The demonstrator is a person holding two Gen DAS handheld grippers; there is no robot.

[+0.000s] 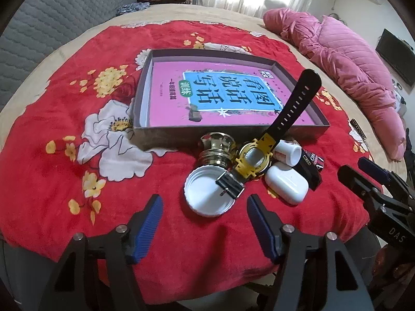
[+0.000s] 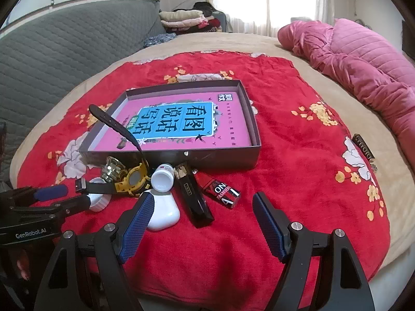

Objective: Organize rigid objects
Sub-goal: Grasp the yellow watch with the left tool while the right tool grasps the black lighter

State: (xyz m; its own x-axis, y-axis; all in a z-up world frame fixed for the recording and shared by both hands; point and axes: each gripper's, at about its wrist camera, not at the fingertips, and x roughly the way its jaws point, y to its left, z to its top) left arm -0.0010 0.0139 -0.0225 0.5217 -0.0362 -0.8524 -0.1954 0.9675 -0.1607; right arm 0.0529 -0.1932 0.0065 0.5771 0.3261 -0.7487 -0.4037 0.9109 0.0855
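Note:
A shallow grey box with a pink book in it lies on the red floral blanket. In front of it is a cluster: a yellow-cased watch with a black strap sticking up, a white jar lid, a gold-and-glass knob, a white earbud case, a white bottle, a long black case and a red-black lighter. My left gripper stands open around the lid, pads apart from it. My right gripper is open above the black case.
A pink quilted coat lies on the bed at the right. A grey padded headboard and folded clothes are at the back. The other gripper shows at each view's edge.

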